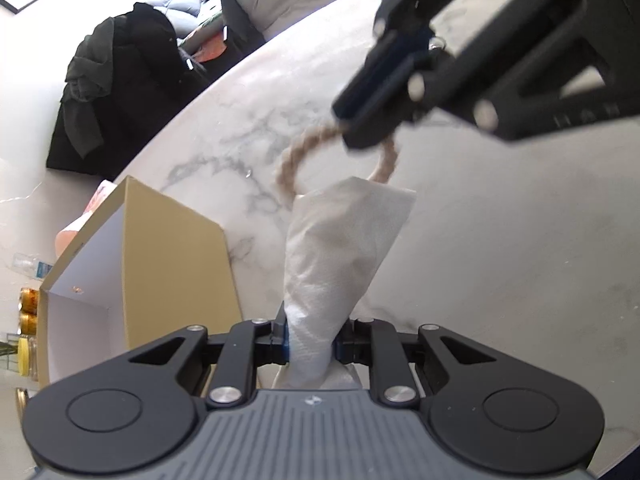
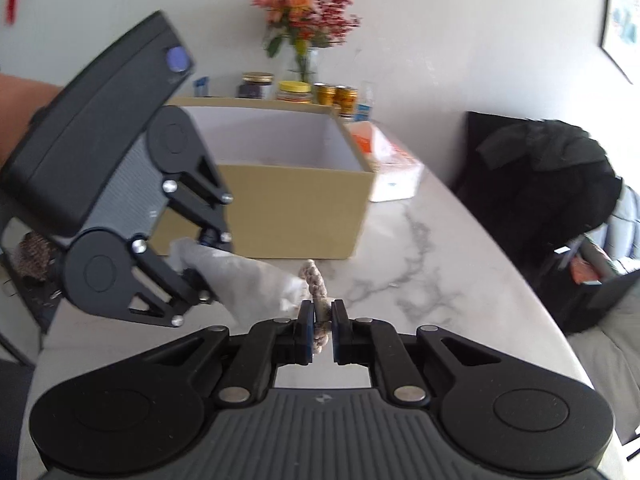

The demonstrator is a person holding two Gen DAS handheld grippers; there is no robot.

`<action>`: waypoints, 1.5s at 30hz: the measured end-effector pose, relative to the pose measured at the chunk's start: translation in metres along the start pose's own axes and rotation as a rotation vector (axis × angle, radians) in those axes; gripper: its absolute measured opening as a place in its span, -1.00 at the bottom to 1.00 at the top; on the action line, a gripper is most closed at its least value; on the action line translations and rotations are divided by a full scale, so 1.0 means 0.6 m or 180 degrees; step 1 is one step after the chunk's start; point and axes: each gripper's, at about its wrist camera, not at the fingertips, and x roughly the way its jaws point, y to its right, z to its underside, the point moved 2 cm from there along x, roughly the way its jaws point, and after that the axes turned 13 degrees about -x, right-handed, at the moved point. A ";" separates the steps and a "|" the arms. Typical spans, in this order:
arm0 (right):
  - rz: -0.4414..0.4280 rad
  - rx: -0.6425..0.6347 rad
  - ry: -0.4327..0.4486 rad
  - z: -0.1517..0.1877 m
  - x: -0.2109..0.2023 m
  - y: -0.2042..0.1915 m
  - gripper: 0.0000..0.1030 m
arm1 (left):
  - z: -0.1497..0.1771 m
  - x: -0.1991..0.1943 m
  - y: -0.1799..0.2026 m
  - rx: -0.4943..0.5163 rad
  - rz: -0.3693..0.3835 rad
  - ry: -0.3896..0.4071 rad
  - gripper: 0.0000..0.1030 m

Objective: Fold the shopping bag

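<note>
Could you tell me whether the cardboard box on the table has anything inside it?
Cannot tell: the right wrist view shows the open cardboard box with bare white inner walls, but its floor is hidden behind the front wall.

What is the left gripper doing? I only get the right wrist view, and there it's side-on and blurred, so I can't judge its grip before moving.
Observer: The left gripper is shut on the bunched white bag, which passes between its fingers and comes out behind them.
Operator: Does the handle form a full loop?
Observer: Yes. In the left wrist view the rope handle arcs up from the bag's top edge to the right gripper and back down on the other side.
Operator: Anything beside the bag I can't see?
Observer: A dark jacket hangs over a chair past the table edge, well clear of the bag.
</note>
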 end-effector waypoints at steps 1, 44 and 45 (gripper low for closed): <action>0.0058 -0.0017 -0.0020 0.001 0.001 -0.001 -0.83 | 0.000 0.001 0.001 -0.0012 -0.0016 -0.0010 -0.66; -0.0980 0.0908 0.0077 0.027 -0.022 0.044 -0.83 | -0.002 -0.005 0.046 0.0189 -0.0009 0.0119 -0.65; -0.0948 0.0847 0.0047 0.024 -0.022 0.039 -0.83 | -0.004 -0.002 0.048 0.0209 -0.0063 0.0106 -0.65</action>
